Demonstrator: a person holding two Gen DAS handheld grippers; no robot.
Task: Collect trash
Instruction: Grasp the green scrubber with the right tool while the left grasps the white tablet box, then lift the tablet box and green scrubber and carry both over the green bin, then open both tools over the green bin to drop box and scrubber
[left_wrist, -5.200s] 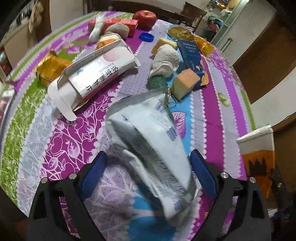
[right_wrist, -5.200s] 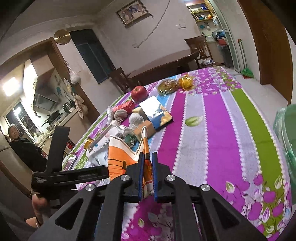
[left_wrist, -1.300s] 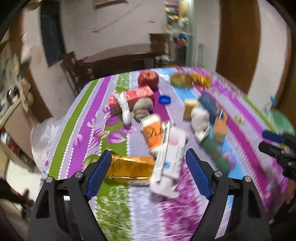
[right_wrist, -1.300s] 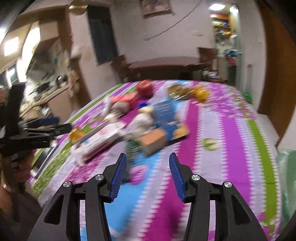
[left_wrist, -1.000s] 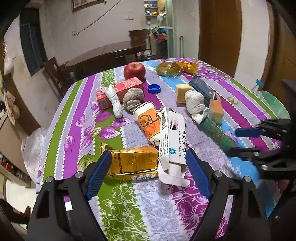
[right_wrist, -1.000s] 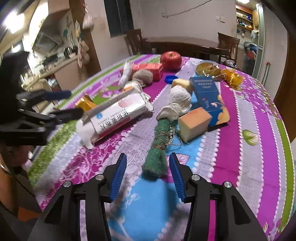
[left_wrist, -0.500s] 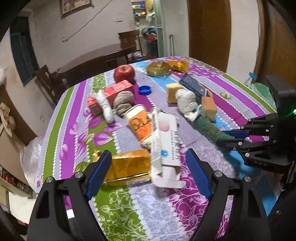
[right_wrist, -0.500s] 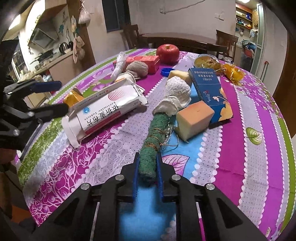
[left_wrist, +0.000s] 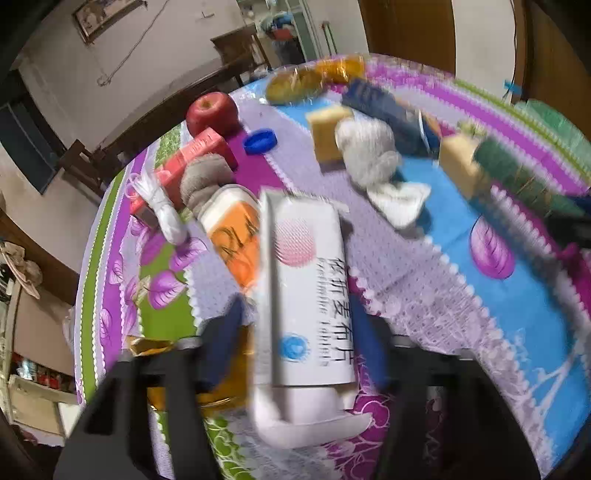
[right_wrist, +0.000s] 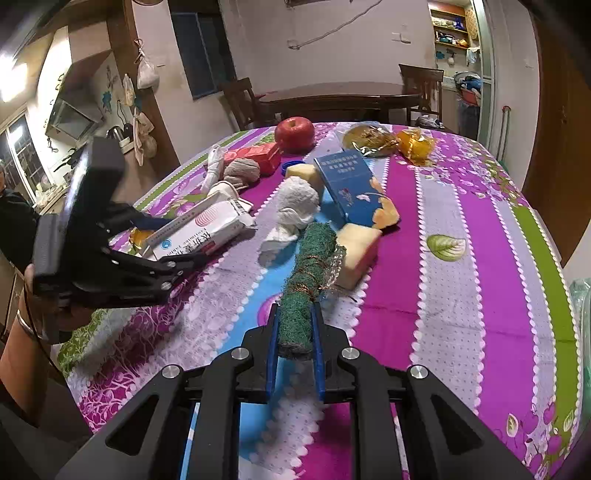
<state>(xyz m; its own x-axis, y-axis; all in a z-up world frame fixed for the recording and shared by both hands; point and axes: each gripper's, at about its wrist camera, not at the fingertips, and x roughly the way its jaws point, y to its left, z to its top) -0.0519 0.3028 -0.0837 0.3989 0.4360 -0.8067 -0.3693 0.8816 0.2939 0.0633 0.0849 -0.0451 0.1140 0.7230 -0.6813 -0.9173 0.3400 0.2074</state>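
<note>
Your right claw (right_wrist: 295, 343) was standing open a second ago; now its blue pads are clenched on the near end of the rolled green scouring pad (right_wrist: 306, 273) bound with thin coppery wire, so that piece of rubbish is secured and, by my reading, ready to be lifted away. The roll is dark green, coarse and fibrous, and lies lengthwise away from you on the bench (right_wrist: 461, 295) with its striped purple, blue and green floral cloth; its far end touches a pale yellow sponge block (right_wrist: 356, 254).

Your left claw (left_wrist: 291, 347) has dropped in over the long white cardboard medicine box (left_wrist: 303, 295) with a pink dotted circle and a blue mark, which a second ago lay ahead of wide-open jaws. The jaws are closing with the box between them; the picture is too blurred to say the pads press yet. The box's near flap hangs open, so it may crumple under the grip.

Further off, untouched, wait an orange paper cup (left_wrist: 236, 229), a crumpled white rag (right_wrist: 295, 206), a flat blue box (right_wrist: 349, 186) and a red apple (right_wrist: 294, 133).
</note>
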